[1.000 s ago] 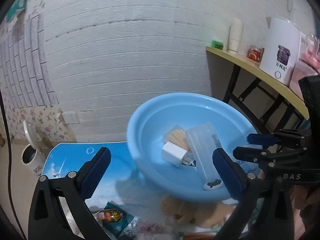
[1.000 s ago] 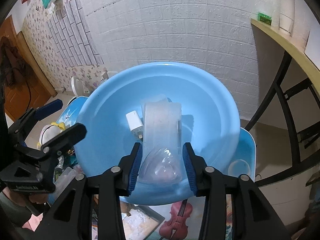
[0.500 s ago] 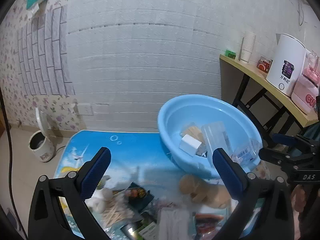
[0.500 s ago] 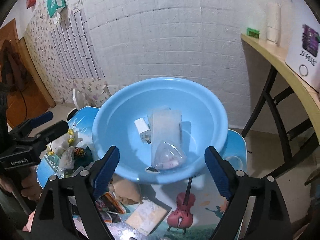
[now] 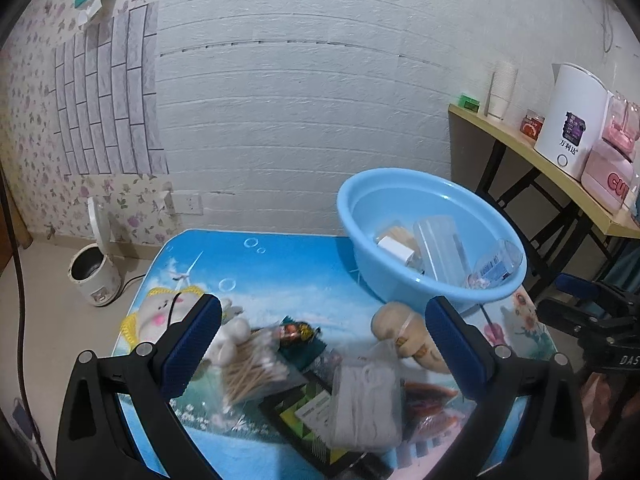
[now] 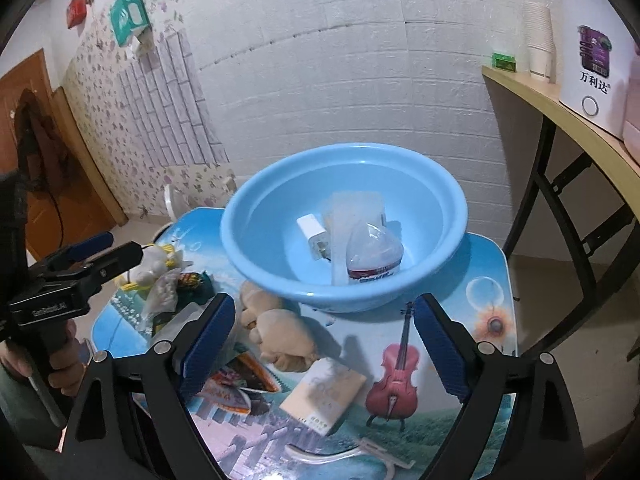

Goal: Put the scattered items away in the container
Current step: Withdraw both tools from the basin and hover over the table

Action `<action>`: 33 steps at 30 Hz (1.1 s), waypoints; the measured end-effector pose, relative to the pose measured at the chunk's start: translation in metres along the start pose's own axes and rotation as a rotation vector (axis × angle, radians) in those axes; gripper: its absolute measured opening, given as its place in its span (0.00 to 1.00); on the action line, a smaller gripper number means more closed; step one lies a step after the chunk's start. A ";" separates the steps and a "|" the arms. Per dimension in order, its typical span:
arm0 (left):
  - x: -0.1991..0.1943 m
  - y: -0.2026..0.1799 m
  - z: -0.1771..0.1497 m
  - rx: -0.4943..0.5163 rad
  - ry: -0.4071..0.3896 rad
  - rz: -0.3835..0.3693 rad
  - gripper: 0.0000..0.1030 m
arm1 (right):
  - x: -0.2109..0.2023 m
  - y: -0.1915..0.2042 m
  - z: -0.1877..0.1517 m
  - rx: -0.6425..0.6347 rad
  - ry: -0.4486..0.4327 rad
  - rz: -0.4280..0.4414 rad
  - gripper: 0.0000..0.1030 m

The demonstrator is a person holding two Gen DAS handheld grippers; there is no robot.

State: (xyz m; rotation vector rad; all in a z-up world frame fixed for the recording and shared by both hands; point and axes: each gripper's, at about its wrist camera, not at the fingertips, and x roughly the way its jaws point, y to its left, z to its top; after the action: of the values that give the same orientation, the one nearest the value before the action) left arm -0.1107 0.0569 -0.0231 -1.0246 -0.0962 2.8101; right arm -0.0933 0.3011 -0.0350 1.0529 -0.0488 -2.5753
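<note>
A blue basin (image 5: 404,276) (image 6: 440,196) stands at the far right of the low printed table (image 5: 280,272) (image 6: 484,280). It holds a white charger (image 6: 314,236), a clear flat box (image 6: 352,216) and a clear bottle (image 6: 372,252). My left gripper (image 5: 324,348) is open and empty above a bag of cotton swabs (image 5: 252,372), a white mesh bag (image 5: 366,396) and a dark booklet (image 5: 304,412). My right gripper (image 6: 324,344) is open and empty, held back from the basin, over a tan plush toy (image 6: 280,332) and a small cream box (image 6: 322,396).
A white plush toy (image 5: 160,312) and snack packets (image 5: 298,330) lie on the table's left. A white clip (image 6: 348,454) lies near the front edge. A side table with a white kettle (image 5: 568,128) stands to the right, a small rice cooker (image 5: 94,276) on the floor to the left.
The right gripper opened, let go of the clear bottle into the basin and drew back. The left gripper also pulled back and now looks over the scattered items.
</note>
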 end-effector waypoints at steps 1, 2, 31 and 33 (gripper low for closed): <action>-0.001 0.001 -0.002 -0.003 0.003 0.001 1.00 | -0.001 0.001 -0.001 0.002 0.003 0.001 0.88; -0.002 0.002 -0.003 -0.007 0.005 0.002 1.00 | -0.002 0.001 -0.002 0.005 0.009 0.002 0.89; -0.022 0.008 -0.034 0.008 -0.003 0.022 1.00 | -0.013 0.000 -0.045 0.012 0.074 -0.048 0.89; -0.021 0.010 -0.036 0.010 0.003 0.024 1.00 | -0.011 -0.002 -0.048 0.023 0.086 -0.045 0.89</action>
State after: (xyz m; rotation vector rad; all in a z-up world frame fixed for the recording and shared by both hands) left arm -0.0728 0.0437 -0.0379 -1.0349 -0.0703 2.8275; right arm -0.0539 0.3114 -0.0628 1.1845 -0.0330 -2.5718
